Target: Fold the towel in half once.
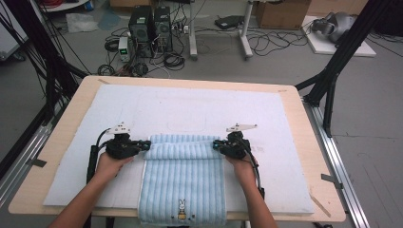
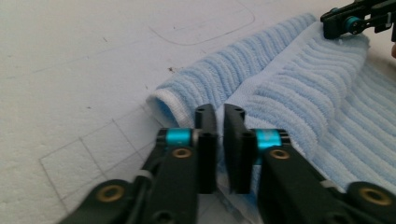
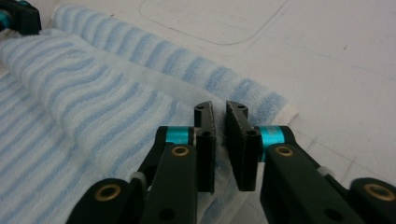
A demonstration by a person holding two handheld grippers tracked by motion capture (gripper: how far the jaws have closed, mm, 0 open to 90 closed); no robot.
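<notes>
**On the white mat, a towel pinched at both edges**

Beyond the table (image 1: 62, 142), cables and boxes litter the floor (nothing crowds the work). The blue striped towel (image 1: 183, 183) runs lengthwise toward the person, far end rolled crosswise. The left gripper (image 1: 145, 145) and the right gripper (image 1: 217, 144) each clamp that roll's edge.

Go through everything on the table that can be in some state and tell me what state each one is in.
Light blue striped towel: far end folded back toward the person, near end hanging over the table edge.
Left gripper: shut on the towel's left edge at the fold.
Right gripper: shut on the towel's right edge at the fold.
White foam mat: lying flat under the towel.
</notes>
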